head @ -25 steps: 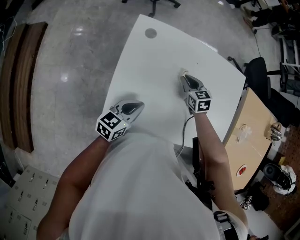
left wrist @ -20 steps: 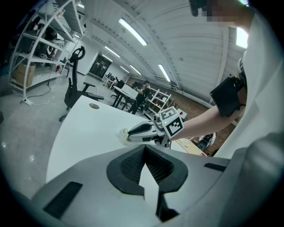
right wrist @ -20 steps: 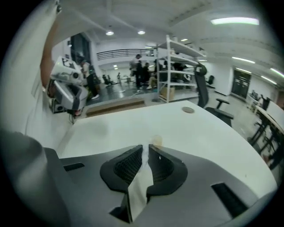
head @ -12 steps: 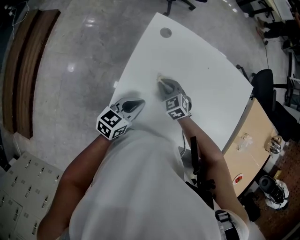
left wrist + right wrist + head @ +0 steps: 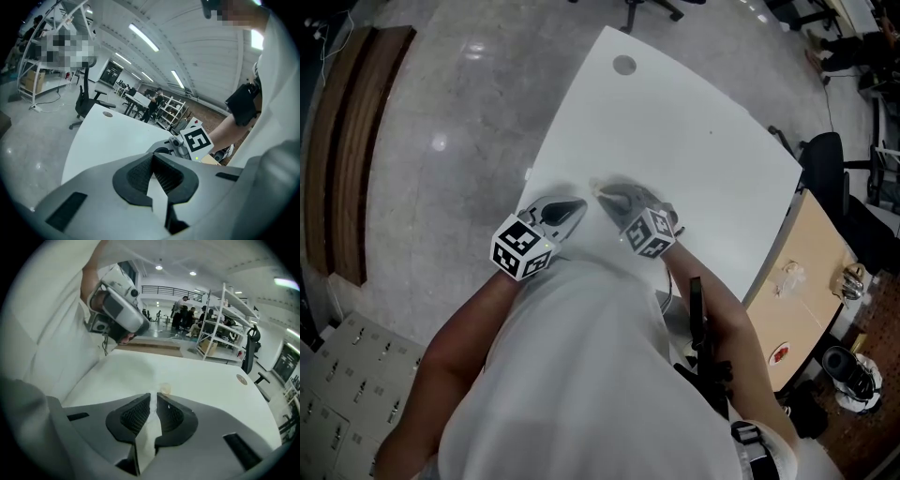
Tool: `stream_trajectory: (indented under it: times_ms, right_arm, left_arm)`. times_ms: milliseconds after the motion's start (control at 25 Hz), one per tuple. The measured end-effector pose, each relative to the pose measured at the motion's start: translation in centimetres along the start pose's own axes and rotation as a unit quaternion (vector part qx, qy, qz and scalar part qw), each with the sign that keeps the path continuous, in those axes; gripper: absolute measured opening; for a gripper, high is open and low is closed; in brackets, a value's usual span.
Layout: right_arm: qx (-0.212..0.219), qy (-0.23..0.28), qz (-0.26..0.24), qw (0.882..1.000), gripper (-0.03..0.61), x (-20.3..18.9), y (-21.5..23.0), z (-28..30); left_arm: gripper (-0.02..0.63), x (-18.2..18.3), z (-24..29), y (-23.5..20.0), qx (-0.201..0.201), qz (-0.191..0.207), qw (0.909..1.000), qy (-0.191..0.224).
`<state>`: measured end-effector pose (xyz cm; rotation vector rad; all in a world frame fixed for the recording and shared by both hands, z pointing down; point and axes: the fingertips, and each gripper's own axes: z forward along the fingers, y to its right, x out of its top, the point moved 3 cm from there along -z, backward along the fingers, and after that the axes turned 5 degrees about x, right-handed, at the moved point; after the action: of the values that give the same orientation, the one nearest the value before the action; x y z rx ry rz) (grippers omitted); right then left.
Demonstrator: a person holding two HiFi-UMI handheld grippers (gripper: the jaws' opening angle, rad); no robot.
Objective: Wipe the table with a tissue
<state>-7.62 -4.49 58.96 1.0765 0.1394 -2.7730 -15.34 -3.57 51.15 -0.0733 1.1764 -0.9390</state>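
1. Right gripper view shows the right gripper (image 5: 153, 398) pinched tight on a white tissue (image 5: 147, 433), which is low over the white table (image 5: 206, 380).
2. The left gripper (image 5: 152, 158) has its jaws together on nothing and sits at the table's near edge, left of centre in the head view.
3. The wiping step seems to be in hand. The next move calls for pressing the tissue flat and sweeping it across the top.

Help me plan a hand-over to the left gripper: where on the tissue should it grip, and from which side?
Likely the end of the tissue at the tips of the right gripper, coming from in front and low along the table. The rest is clamped between its fingers.
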Motion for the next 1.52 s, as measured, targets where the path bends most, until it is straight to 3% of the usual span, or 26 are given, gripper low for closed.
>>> stream_trajectory:
  times_ms: [80,200,320,560,720,800,880,1000,1080,1200,1320,1520]
  right_arm:
    - [-0.015,0.028,0.052,0.998,0.048,-0.2,1.2,-1.2]
    - [-0.076,0.043,0.132,0.987,0.048,-1.6,4.4,-3.2]
    - [-0.105,0.025,0.126,0.986,0.048,-2.7,6.4,-3.6]
    - [-0.132,0.006,0.107,0.985,0.048,-0.7,9.4,-0.7]
    - [-0.166,-0.018,0.108,0.98,0.048,0.3,8.5,1.3]
    - [-0.126,-0.002,0.083,0.989,0.048,1.7,5.8,2.4]
    - [-0.057,0.017,0.044,0.997,0.048,3.4,2.1,3.8]
    - [0.034,0.031,-0.009,0.999,0.048,5.5,-2.2,5.7]
    - [0.053,0.033,-0.01,0.998,0.048,6.3,-2.1,6.7]
    - [0.042,0.042,0.052,0.997,0.048,6.6,1.7,7.4]
    - [0.004,0.043,0.112,0.993,0.048,5.4,6.8,6.6]
    - [-0.087,0.045,0.226,0.969,0.048,0.6,15.0,2.8]
  left_arm:
    - [0.006,0.0,0.0,0.1,0.0,0.002,1.0,-0.001]
    - [0.006,0.0,0.1,0.0,0.001,0.004,1.0,-0.002]
    - [0.006,-0.1,0.2,0.3,0.006,0.003,1.0,-0.001]
    - [0.006,-0.5,-0.9,0.4,0.027,-0.008,0.9996,0.011]
    - [0.006,-1.1,-2.7,-0.9,0.051,-0.022,0.9983,0.019]
    - [0.006,-1.3,-3.3,-1.5,0.059,-0.027,0.9976,0.023]
    - [0.006,-1.3,-3.7,-1.8,0.064,-0.03,0.9972,0.025]
    - [0.006,-1.0,-4.0,-1.9,0.067,-0.032,0.9968,0.03]
    - [0.006,-0.9,-4.4,-2.0,0.07,-0.033,0.9965,0.033]
    - [0.006,-0.8,-4.9,-2.2,0.074,-0.032,0.9962,0.033]
    - [0.006,-0.8,-5.1,-2.5,0.077,-0.032,0.996,0.033]
    - [0.006,-0.7,-5.1,-2.8,0.076,-0.035,0.9959,0.035]
